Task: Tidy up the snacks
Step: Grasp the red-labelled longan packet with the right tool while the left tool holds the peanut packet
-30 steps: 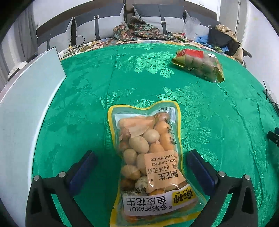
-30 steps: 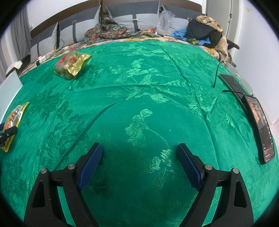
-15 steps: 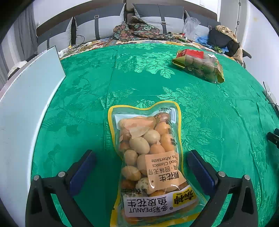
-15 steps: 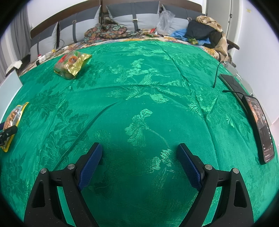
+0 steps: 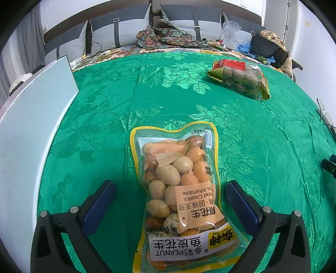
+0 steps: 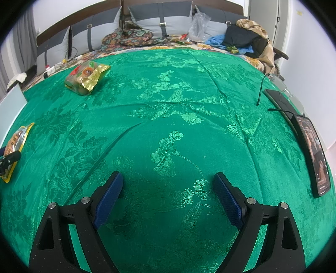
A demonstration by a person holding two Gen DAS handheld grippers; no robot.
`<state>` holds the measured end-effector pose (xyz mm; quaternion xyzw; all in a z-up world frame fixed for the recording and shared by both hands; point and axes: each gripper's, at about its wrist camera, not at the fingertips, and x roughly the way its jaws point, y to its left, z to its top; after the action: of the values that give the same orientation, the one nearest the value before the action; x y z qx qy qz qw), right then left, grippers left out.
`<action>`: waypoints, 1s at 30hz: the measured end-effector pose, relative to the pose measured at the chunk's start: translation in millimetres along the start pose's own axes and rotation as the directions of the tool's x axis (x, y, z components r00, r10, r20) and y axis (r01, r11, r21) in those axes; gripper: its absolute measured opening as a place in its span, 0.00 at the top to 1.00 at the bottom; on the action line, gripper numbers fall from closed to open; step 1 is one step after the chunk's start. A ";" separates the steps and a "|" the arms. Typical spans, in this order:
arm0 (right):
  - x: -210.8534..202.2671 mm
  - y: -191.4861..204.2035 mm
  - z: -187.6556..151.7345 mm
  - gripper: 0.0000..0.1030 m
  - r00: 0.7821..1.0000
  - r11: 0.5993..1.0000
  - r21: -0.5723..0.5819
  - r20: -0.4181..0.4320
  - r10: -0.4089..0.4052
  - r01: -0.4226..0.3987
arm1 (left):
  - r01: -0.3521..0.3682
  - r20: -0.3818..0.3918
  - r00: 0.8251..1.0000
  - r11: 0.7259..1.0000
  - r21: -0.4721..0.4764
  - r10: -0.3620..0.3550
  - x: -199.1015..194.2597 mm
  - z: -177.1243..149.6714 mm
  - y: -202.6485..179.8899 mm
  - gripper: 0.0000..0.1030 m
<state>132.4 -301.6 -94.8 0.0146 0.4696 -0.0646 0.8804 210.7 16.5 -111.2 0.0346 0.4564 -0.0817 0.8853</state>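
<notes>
Left wrist view: left gripper (image 5: 168, 195) spread, straddling one peanut bag (image 5: 182, 195) lying on the green cloth (image 5: 105, 130); a second snack bag (image 5: 239, 80) lies well apart.

Right wrist view: right gripper (image 6: 168, 184) spread, empty; two phones (image 6: 313, 153) at the cloth's right edge.

"PEANUT", "SINCE 1990", "Classics Aftertaste" on peanut bag (image 5: 180, 195)

Around you: green brocade bedspread (image 6: 168, 117), grey strapped cushions (image 5: 117, 31) on a dark headboard (image 6: 184, 3), white walls (image 6: 310, 52).
</notes>
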 end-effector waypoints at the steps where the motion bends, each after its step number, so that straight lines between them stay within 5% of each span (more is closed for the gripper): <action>1: 0.0 -0.1 0.0 0.12 1.000 1.000 0.000 0.000 0.000 0.000 | 0.000 0.000 1.000 1.000 0.000 0.000 0.0 0.0 0.0 0.00; 20: 0.0 -0.5 2.8 0.13 1.000 1.000 -0.009 -0.016 0.013 -0.013 | 0.002 0.000 1.000 1.000 0.000 -0.002 0.0 0.0 0.5 0.00; 25: -6.1 10.5 58.5 0.14 0.986 0.985 -0.072 0.049 0.158 -0.154 | 0.002 0.000 1.000 1.000 0.000 -0.002 0.1 0.0 0.5 0.00; 30: 4.0 85.9 146.0 0.14 0.964 0.900 -0.376 0.057 0.260 -0.220 | 0.003 0.000 1.000 1.000 0.000 -0.003 0.1 0.0 0.6 0.00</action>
<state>266.0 -229.5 -19.6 -0.0956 0.4206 0.1326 0.8924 210.8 17.1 -111.3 0.0338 0.4565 -0.0830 0.8852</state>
